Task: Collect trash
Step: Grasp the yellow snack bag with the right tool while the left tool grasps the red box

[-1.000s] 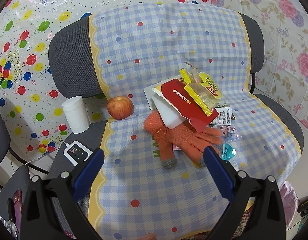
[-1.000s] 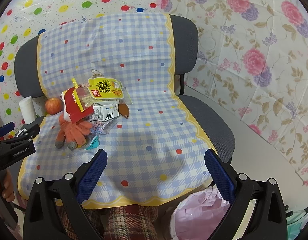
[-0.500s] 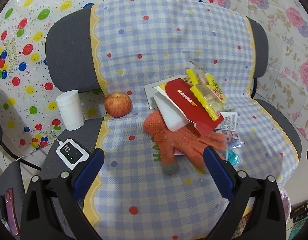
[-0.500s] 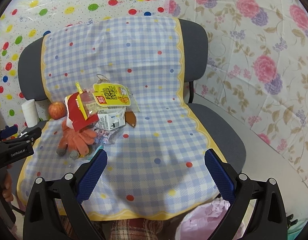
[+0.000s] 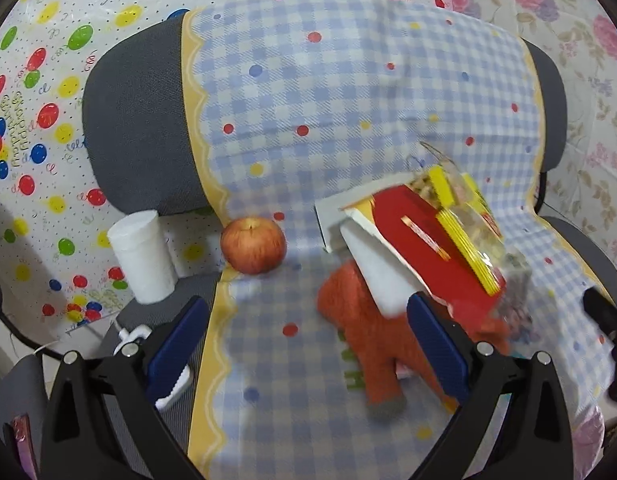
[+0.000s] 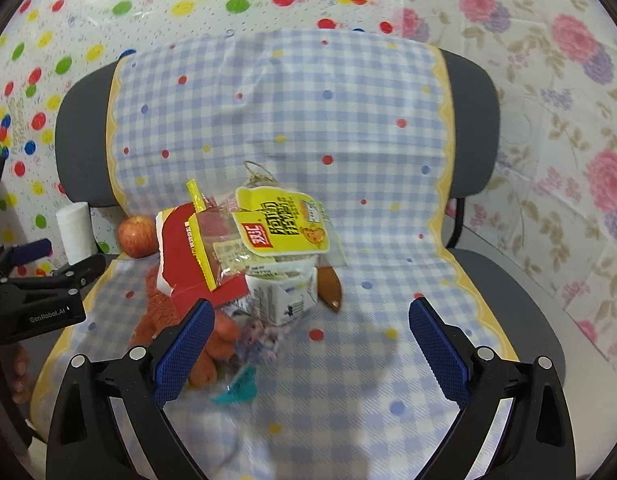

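Observation:
A pile of trash lies on a chair draped in a blue checked cloth (image 6: pixel 292 120). It holds a torn red paper packet (image 5: pixel 424 248), a yellow snack wrapper (image 6: pixel 280 224), a clear bag with yellow strips (image 5: pixel 468 224), a white carton (image 6: pixel 280 300) and a teal scrap (image 6: pixel 238 388). An orange glove (image 5: pixel 372 340) lies under the pile. My left gripper (image 5: pixel 308 344) is open and empty, just in front of the glove. My right gripper (image 6: pixel 310 346) is open and empty, low over the cloth in front of the carton.
A red apple (image 5: pixel 253 245) sits at the cloth's left edge. A white paper roll (image 5: pixel 142 256) and a white device with a cable (image 5: pixel 170 384) are on the chair to the left. A brown leather tag (image 6: pixel 330 286) lies beside the carton. Patterned walls stand behind.
Both grippers have moved forward and closer to the pile. The left one now sits near the glove. Both stay open and empty.

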Motion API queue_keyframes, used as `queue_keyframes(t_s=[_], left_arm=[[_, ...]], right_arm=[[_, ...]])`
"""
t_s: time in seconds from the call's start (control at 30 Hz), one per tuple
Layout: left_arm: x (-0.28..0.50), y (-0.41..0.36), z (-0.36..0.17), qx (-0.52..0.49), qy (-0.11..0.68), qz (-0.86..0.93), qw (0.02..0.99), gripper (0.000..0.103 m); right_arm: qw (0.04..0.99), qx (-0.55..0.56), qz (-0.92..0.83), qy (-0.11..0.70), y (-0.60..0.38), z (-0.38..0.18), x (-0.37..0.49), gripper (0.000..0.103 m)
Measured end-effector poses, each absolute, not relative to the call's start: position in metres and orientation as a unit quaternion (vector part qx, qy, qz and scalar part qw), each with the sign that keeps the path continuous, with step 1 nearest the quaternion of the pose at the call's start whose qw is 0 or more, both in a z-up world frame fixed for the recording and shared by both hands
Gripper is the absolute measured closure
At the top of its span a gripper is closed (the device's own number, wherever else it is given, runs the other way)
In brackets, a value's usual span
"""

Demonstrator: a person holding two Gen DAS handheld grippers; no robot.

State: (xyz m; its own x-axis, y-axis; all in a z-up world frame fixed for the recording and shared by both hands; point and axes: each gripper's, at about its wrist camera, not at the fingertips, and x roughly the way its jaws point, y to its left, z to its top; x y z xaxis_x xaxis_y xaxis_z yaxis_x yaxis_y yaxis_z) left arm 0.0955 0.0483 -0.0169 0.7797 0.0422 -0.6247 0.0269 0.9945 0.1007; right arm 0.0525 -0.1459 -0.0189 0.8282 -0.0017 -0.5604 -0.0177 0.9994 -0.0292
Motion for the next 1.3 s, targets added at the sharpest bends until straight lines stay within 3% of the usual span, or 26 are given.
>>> queue_keyframes(t_s=[0.13,0.23,0.53,0.6,0.63,0.67,0.7,0.87,1.17,1.3], left_arm=[[0.126,0.054,-0.022,0.038,0.338,0.003,0.941,0.007],[0.142,0.065,-0.028,0.020,0.343,0.009,0.939,0.007],[0.152,0.078,-0.039,0.008,0.350,0.015,0.936,0.007],[0.150,0.077,-0.039,0.005,0.351,0.009,0.936,0.007],[0.150,0.077,-0.038,0.006,0.350,0.007,0.937,0.007],[0.148,0.075,-0.037,0.007,0.347,0.004,0.938,0.007],[0.147,0.074,-0.035,0.009,0.344,0.001,0.939,0.007],[0.137,0.057,-0.026,0.015,0.335,-0.024,0.942,0.007],[0.112,0.014,-0.029,0.035,0.331,-0.081,0.939,0.007],[0.108,0.001,-0.041,0.030,0.348,-0.106,0.931,0.023]], right_arm=[[0.956,-0.041,0.041,0.289,-0.118,-0.022,0.083,0.014],[0.953,-0.056,0.056,0.292,-0.099,-0.027,0.104,0.033],[0.947,-0.102,0.047,0.302,-0.078,-0.045,0.144,0.026],[0.947,-0.114,0.041,0.298,-0.078,-0.045,0.145,0.038],[0.949,-0.115,0.036,0.293,-0.081,-0.043,0.143,0.055],[0.951,-0.105,0.035,0.288,-0.087,-0.039,0.139,0.061],[0.954,-0.096,0.032,0.284,-0.093,-0.036,0.135,0.062],[0.967,-0.030,-0.003,0.255,-0.144,-0.020,0.108,0.090],[0.978,0.039,-0.066,0.196,-0.210,-0.001,0.049,0.095],[0.976,0.031,-0.075,0.201,-0.219,-0.003,0.032,0.095]])
